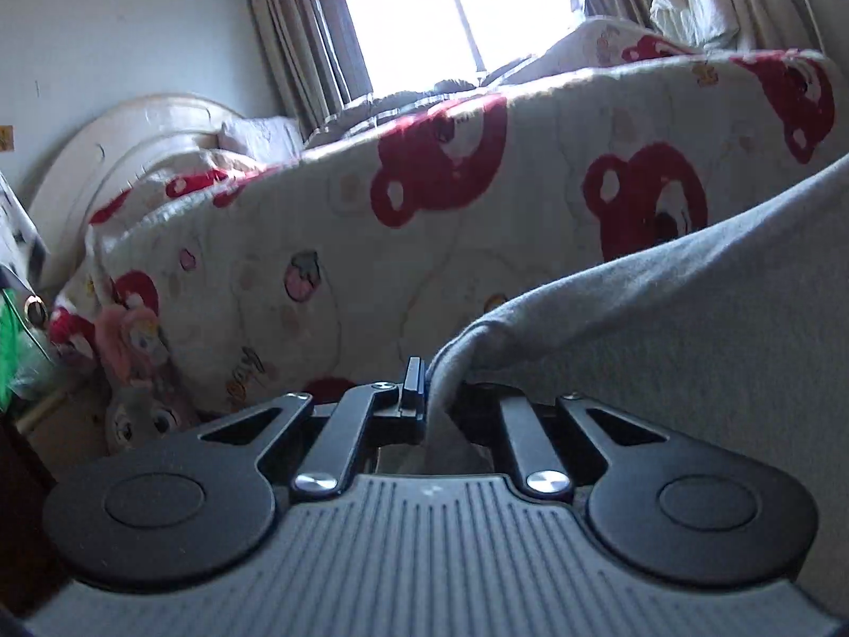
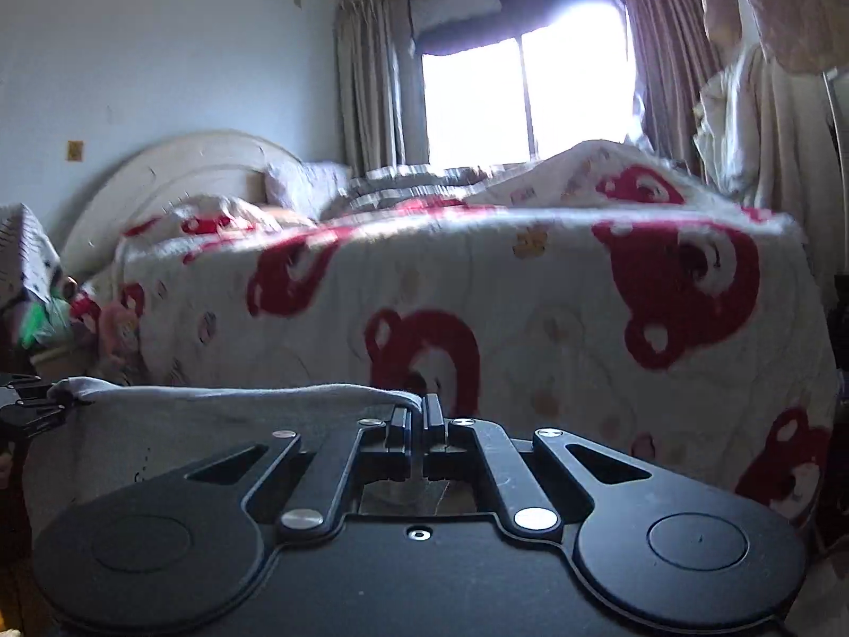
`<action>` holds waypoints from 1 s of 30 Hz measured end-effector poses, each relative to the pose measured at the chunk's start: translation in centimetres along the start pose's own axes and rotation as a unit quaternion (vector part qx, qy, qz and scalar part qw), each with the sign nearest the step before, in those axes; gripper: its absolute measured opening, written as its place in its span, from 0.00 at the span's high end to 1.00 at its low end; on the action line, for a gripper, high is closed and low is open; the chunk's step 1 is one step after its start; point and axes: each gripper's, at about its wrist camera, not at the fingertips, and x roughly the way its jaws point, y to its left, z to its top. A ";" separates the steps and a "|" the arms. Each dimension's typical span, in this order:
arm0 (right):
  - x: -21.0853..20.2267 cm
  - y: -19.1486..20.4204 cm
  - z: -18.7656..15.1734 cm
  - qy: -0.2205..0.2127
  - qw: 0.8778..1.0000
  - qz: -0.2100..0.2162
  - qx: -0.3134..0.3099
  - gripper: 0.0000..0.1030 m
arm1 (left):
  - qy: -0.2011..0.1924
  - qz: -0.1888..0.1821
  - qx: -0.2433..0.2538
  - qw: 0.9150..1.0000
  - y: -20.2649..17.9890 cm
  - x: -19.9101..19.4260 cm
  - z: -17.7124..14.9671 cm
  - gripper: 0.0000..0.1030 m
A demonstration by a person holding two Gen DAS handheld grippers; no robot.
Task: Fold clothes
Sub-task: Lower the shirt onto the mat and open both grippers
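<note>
Left gripper point(image 1: 424, 379) clamped on one corner of grey garment point(image 1: 690, 329), right gripper point(image 2: 417, 414) clamped on the other corner; cloth stretched between them, held up in front of bed with red bear quilt point(image 2: 530, 286). Bright window point(image 2: 525, 101) behind.

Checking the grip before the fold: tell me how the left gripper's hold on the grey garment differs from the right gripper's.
The left gripper pinches a bunched corner of the grey garment, and the cloth rises steeply away to its right; the right gripper pinches a flat edge that runs nearly level to its left. Cloth hangs down between the left gripper's arms; under the right gripper almost none shows. Both are shut on the garment, facing the bear-print quilt.
</note>
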 end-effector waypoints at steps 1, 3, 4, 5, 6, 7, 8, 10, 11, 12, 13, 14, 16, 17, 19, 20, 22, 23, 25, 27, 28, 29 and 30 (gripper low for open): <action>3.0 -0.7 -0.9 0.027 1.000 -0.014 0.005 0.98 | 0.016 0.001 0.007 1.000 -1.2 2.5 -1.0 0.93; 9.0 -2.1 -2.9 0.080 0.996 -0.042 0.016 0.98 | 0.046 0.002 0.024 0.999 -3.6 7.6 -2.7 0.93; 11.9 -2.7 -3.7 0.096 0.993 -0.061 0.010 0.98 | 0.054 -0.002 0.034 0.998 -4.9 10.0 -3.2 0.93; 14.9 -3.2 -4.6 0.107 0.990 -0.089 -0.006 0.98 | 0.059 -0.007 0.043 0.997 -6.1 12.4 -3.6 0.93; 17.9 -3.8 -5.5 0.118 0.986 -0.117 -0.023 0.98 | 0.061 -0.014 0.050 0.997 -7.3 14.7 -3.6 0.93; 20.5 -4.5 -5.8 0.125 0.981 -0.141 -0.035 0.98 | 0.060 -0.014 0.054 0.997 -8.5 16.7 -3.7 0.93; 23.0 -5.5 -6.0 0.134 0.978 -0.158 -0.035 0.98 | 0.060 -0.012 0.058 0.996 -9.7 18.6 -3.7 0.93; 27.3 -8.2 -6.1 0.152 0.971 -0.186 0.004 0.98 | 0.058 -0.007 0.066 0.996 -12.1 22.5 -3.9 0.90; 28.8 -9.4 -6.9 0.164 0.967 -0.195 0.028 0.97 | 0.067 0.001 0.090 0.994 -13.7 24.0 -4.3 0.84; 30.2 -10.4 -7.8 0.176 0.962 -0.203 0.052 0.96 | 0.078 0.011 0.118 0.990 -15.4 25.4 -4.8 0.78; 31.6 -11.5 -8.7 0.188 0.956 -0.211 0.076 0.95 | 0.098 0.026 0.153 0.983 -17.0 26.9 -5.7 0.59; 33.1 -12.6 -9.6 0.199 0.950 -0.218 0.101 0.83 | 0.115 0.038 0.182 0.976 -18.2 28.2 -6.7 0.47; 33.0 -13.4 -11.9 0.213 0.941 -0.230 0.125 0.64 | 0.131 0.028 0.189 0.973 -18.7 29.4 -8.6 0.47; 32.9 -13.7 -13.1 0.220 0.937 -0.235 0.136 0.65 | 0.137 0.019 0.170 0.976 -18.4 29.6 -9.1 0.47; 32.4 -14.1 -15.2 0.233 0.934 -0.231 0.143 0.63 | 0.154 0.017 0.100 0.983 -16.7 29.8 -9.5 0.47; 31.9 -14.0 -16.1 0.240 0.936 -0.221 0.132 0.63 | 0.160 0.018 0.061 0.985 -15.6 30.0 -9.6 0.47; 30.7 -13.9 -17.7 0.249 0.939 -0.209 0.108 0.63 | 0.167 0.035 0.034 0.985 -14.3 31.1 -10.2 0.47; 30.2 -13.9 -18.4 0.252 0.940 -0.206 0.098 0.62 | 0.169 0.057 0.051 0.983 -14.3 32.0 -10.7 0.47; 29.6 -14.1 -19.1 0.260 0.940 -0.198 0.097 0.62 | 0.171 0.097 0.085 0.977 -14.3 33.2 -11.8 0.48; 29.2 -14.3 -19.4 0.274 0.938 -0.190 0.099 0.62 | 0.174 0.110 0.093 0.974 -13.8 34.6 -12.2 0.47; 29.2 -14.3 -19.2 0.279 0.937 -0.189 0.094 0.62 | 0.177 0.106 0.090 0.974 -13.5 35.3 -12.2 0.47; 29.0 -13.9 -19.0 0.282 0.938 -0.183 0.085 0.62 | 0.181 0.093 0.083 0.975 -13.2 35.7 -12.0 0.47; 28.7 -13.5 -18.8 0.285 0.939 -0.176 0.076 0.62 | 0.189 0.074 0.076 0.976 -13.0 35.6 -11.5 0.47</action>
